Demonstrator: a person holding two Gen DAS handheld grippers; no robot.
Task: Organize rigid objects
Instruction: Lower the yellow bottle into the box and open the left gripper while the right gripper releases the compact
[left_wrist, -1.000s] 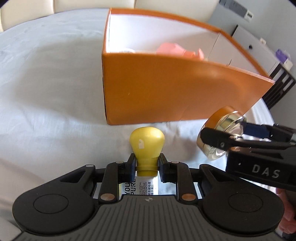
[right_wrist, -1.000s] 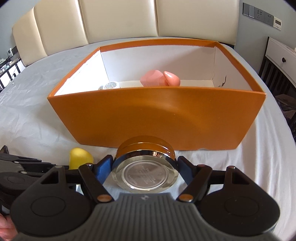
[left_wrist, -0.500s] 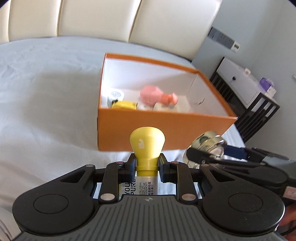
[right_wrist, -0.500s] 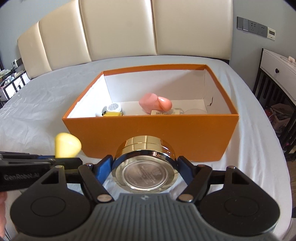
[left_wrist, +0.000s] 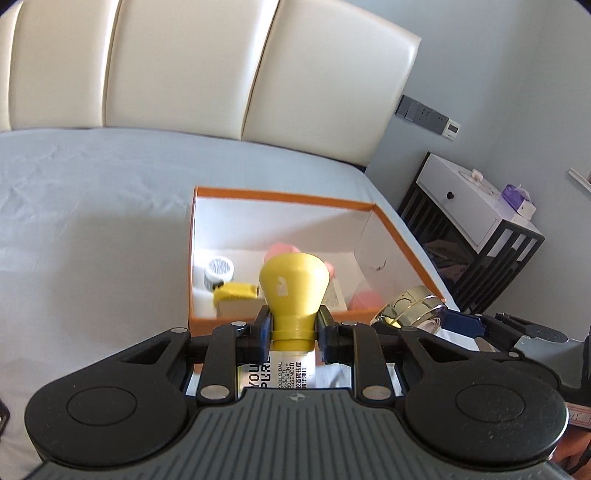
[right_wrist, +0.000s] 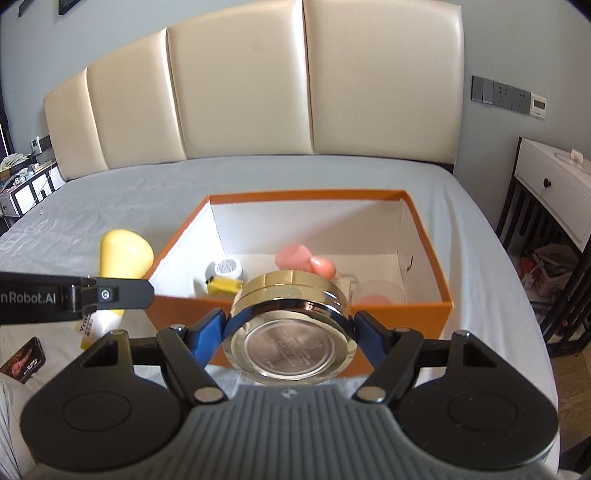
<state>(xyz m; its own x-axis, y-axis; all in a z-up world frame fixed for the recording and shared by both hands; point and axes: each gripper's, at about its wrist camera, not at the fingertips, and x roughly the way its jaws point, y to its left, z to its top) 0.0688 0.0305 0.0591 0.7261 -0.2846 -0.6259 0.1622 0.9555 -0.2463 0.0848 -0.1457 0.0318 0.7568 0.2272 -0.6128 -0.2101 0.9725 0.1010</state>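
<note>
My left gripper (left_wrist: 293, 332) is shut on the neck of a yellow-capped bottle (left_wrist: 293, 286) with a white printed label, held above the bed near the front wall of the orange box (left_wrist: 284, 195). My right gripper (right_wrist: 290, 328) is shut on a round gold jar (right_wrist: 291, 317), its shiny base facing the camera, held just before the orange box (right_wrist: 436, 304). In the right wrist view the bottle (right_wrist: 123, 254) and left gripper (right_wrist: 110, 295) stand at the left. In the left wrist view the gold jar (left_wrist: 410, 308) sits at the right. Inside the box lie a pink item (right_wrist: 303, 258), a small white jar (right_wrist: 225, 269) and a yellow item (right_wrist: 223, 286).
The box rests on a grey-sheeted bed (left_wrist: 92, 221) with a cream padded headboard (right_wrist: 240, 99). A white and black nightstand (left_wrist: 476, 218) stands to the right of the bed. A dark phone-like object (right_wrist: 24, 356) lies at the lower left on the sheet.
Both grippers have risen with their loads, so the views now look down into the box from higher. The headboard and nightstand have come into view. Both grips are unchanged.
</note>
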